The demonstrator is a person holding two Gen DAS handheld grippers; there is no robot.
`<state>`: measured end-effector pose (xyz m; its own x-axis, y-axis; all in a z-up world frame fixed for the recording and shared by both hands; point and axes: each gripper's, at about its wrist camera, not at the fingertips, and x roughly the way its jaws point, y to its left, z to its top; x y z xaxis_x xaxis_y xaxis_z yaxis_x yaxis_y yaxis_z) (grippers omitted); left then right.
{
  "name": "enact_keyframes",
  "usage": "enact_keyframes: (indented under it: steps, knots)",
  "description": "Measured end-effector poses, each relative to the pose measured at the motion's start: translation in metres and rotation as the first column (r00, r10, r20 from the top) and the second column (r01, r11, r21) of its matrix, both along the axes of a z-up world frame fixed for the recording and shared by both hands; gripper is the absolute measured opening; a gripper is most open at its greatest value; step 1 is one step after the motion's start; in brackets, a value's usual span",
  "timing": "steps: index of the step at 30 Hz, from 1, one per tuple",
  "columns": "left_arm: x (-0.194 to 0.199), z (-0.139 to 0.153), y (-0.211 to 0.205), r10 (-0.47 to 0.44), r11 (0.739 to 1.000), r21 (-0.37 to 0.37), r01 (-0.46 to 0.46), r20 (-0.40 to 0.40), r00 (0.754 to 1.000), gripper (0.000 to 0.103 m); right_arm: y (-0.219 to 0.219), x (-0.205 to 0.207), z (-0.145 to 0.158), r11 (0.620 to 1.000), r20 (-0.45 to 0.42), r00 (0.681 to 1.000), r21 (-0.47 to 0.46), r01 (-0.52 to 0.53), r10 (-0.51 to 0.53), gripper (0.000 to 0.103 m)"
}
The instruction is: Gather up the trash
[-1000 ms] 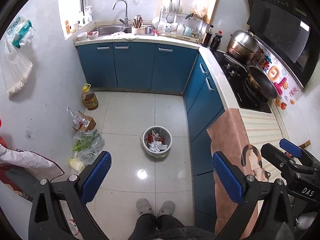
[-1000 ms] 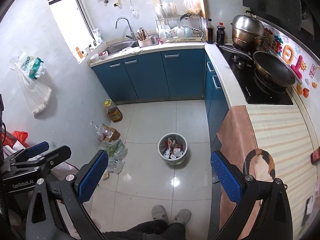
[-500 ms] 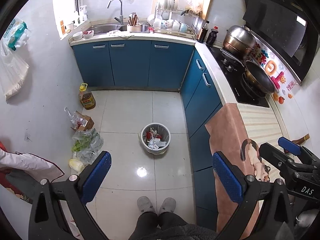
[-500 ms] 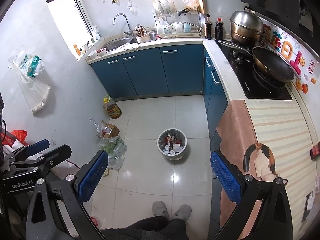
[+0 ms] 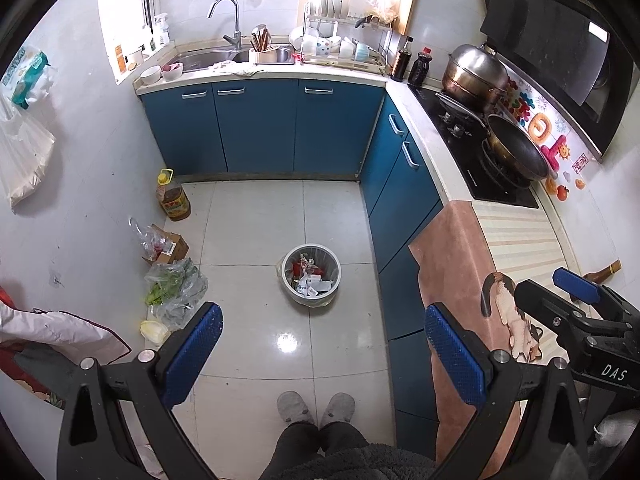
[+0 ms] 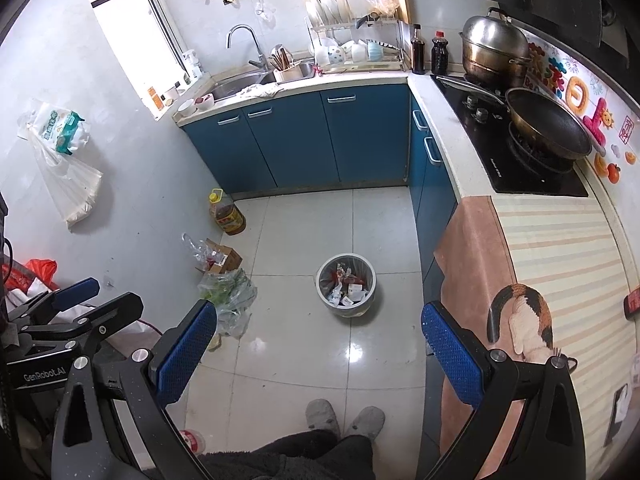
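Note:
A round white trash bin (image 5: 311, 280) (image 6: 346, 286) full of paper and wrappers stands on the tiled floor in the middle of the kitchen, well below and ahead of both grippers. My left gripper (image 5: 320, 344) is held high above the floor, open, with nothing between its blue pads. My right gripper (image 6: 318, 340) is also high and open, empty. Each gripper shows at the edge of the other's view: the right gripper (image 5: 576, 300) over the striped cloth, the left gripper (image 6: 76, 308) by the left wall.
Blue cabinets (image 5: 260, 128) line the back and right. By the left wall lie an oil bottle (image 5: 172, 196), a cardboard box (image 5: 168, 246) and a bag of greens (image 5: 176, 288). A wok (image 6: 548, 128) sits on the stove. The person's slippers (image 5: 316, 408) stand below.
Both views have risen and drawn back a little; the bin sits slightly higher in the frames. Both grippers stay open and empty.

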<state>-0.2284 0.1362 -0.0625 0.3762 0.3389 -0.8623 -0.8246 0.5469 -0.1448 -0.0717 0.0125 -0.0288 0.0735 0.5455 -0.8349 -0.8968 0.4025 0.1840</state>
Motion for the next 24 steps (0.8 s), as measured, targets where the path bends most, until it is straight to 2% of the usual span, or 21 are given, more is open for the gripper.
enact_keyframes:
  steps: [24]
  knots:
    - [0.011, 0.001, 0.001, -0.029, 0.999, -0.023, 0.029, 0.007, 1.0, 0.103, -0.007, 0.025, -0.009, 1.0, -0.017, 1.0, -0.024, -0.01, 0.01, 0.103]
